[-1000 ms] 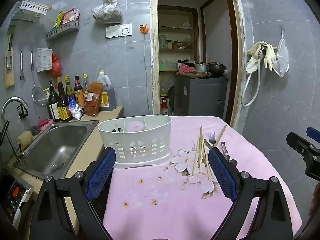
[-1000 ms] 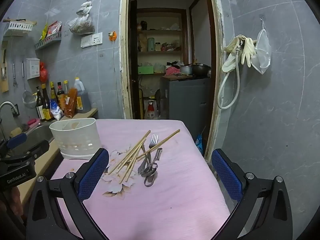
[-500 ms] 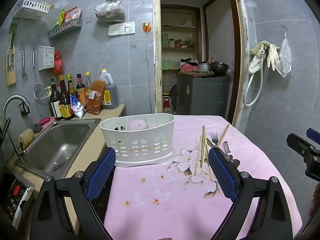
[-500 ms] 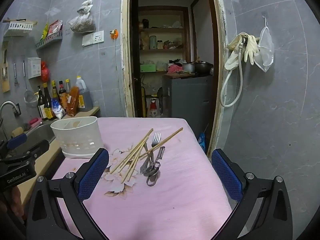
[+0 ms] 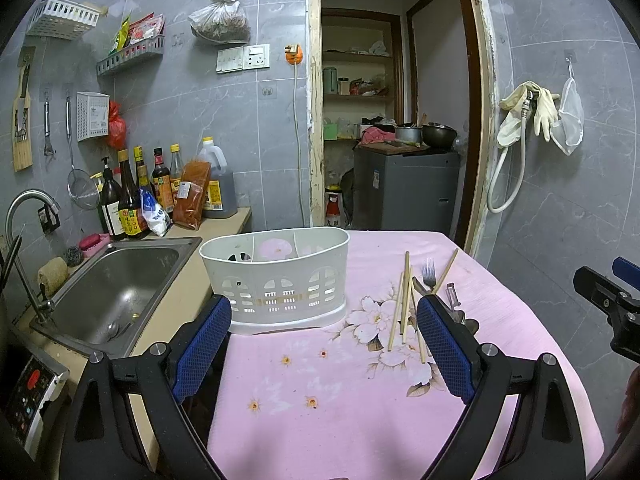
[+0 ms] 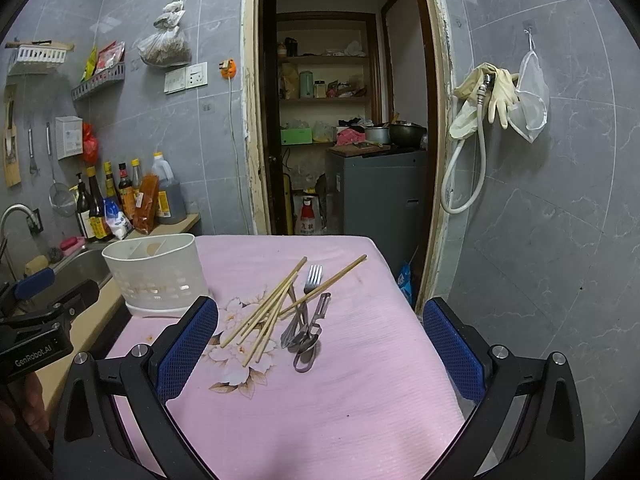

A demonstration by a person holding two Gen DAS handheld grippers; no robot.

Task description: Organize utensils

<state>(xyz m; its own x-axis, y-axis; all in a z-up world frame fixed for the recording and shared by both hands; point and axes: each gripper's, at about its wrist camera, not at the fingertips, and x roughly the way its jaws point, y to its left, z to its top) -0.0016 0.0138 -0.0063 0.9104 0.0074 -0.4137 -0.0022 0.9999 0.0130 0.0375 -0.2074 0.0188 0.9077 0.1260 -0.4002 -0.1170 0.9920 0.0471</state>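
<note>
A white plastic utensil caddy [image 5: 280,284] with compartments stands on the pink flowered tablecloth [image 5: 320,380], empty; it also shows in the right wrist view [image 6: 156,276]. To its right lie several wooden chopsticks [image 6: 272,308], a fork [image 6: 310,284], a spoon [image 6: 306,344] and a peeler [image 6: 320,308] in a loose pile; the chopsticks [image 5: 404,304] and fork [image 5: 429,274] show in the left wrist view too. My left gripper [image 5: 324,348] is open and empty, short of the caddy. My right gripper [image 6: 320,352] is open and empty, short of the pile.
A steel sink [image 5: 112,288] with a tap lies left of the table. Sauce bottles [image 5: 160,192] stand on the counter behind it. A doorway [image 5: 392,120] with a grey cabinet is beyond the table. The table's right edge drops off near the wall.
Both views have shifted slightly; the caddy and utensils sit a little lower and closer in frame. Both grippers stay open and nothing on the table has moved.
</note>
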